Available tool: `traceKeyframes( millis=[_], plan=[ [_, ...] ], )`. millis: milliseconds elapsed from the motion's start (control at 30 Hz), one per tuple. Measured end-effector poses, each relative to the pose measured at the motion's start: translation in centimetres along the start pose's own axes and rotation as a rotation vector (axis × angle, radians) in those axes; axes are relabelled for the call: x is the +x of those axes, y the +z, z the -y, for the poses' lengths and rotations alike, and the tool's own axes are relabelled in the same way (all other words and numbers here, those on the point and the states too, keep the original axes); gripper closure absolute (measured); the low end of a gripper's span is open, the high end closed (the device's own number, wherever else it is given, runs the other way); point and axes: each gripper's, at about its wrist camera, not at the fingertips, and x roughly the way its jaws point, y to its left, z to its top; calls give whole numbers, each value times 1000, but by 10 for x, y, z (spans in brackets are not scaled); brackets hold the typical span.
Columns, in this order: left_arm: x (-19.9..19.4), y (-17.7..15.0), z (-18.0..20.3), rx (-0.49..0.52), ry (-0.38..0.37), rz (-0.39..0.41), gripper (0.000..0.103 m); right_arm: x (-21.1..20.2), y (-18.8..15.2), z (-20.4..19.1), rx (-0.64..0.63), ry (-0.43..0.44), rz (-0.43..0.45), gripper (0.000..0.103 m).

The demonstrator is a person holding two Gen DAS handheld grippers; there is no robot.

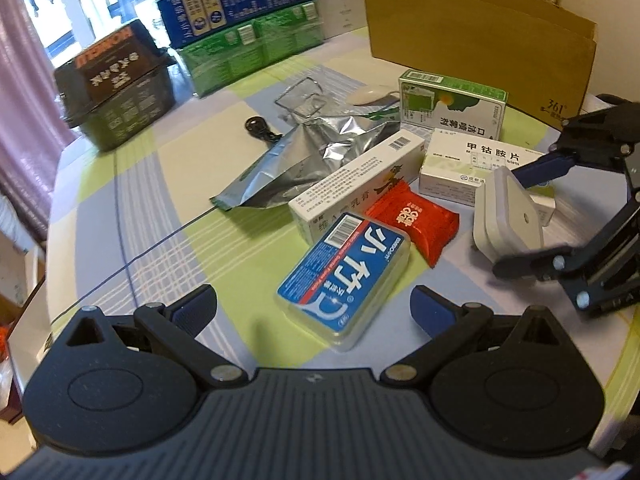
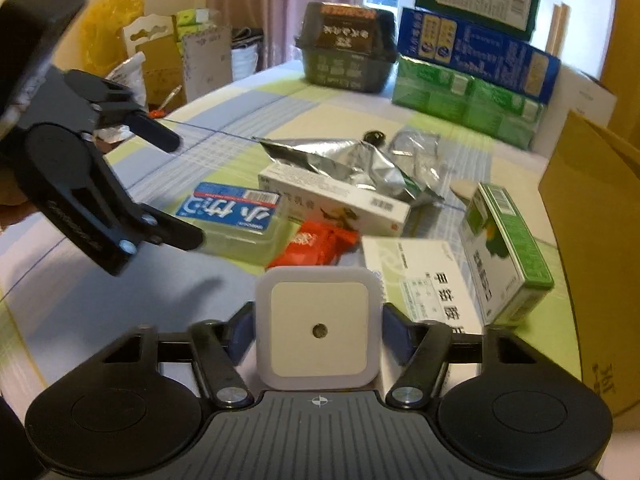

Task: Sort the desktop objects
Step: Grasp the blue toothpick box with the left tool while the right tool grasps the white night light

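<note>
Barely begun. Right hand-held gripper clamped on white square night light, lifted above counter. Left hand-held gripper spread wide, empty, over blue floss case. Medicine boxes, foil pouch, red packet unsorted; cardboard box seemingly empty.

The white medicine box reads "甲钴胺片". The green-and-white box reads "口洁喷雾剂", and the cardboard box bears "361°"
</note>
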Motion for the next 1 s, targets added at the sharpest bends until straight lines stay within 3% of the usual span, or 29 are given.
traceKeyframes(
  millis=[133,233,367,500,600,700,900,1000],
  plan=[
    [13,3,1,21,-34,3,5,0,-1,4,29,-6,7,41],
    [24,4,2,26,-54,-3,13,-1,0,6,39,-4,8,41],
    [32,2,1,-3,-81,-24,32,-2,0,6,46,-3,6,41],
    [15,-5,6,-49,-85,-48,49,-6,-2,8,64,-6,-1,41],
    [-3,-13,15,-76,-99,-53,50,-7,-4,8,69,-10,-2,41],
    [-11,-15,18,-101,-63,-30,47,-8,-4,5,63,-8,-2,41],
    [4,-4,21,-112,-56,-21,44,-9,-5,9,67,-15,3,41],
    [15,0,23,-108,-52,-32,50,-7,-5,9,60,-17,5,41]
  ],
)
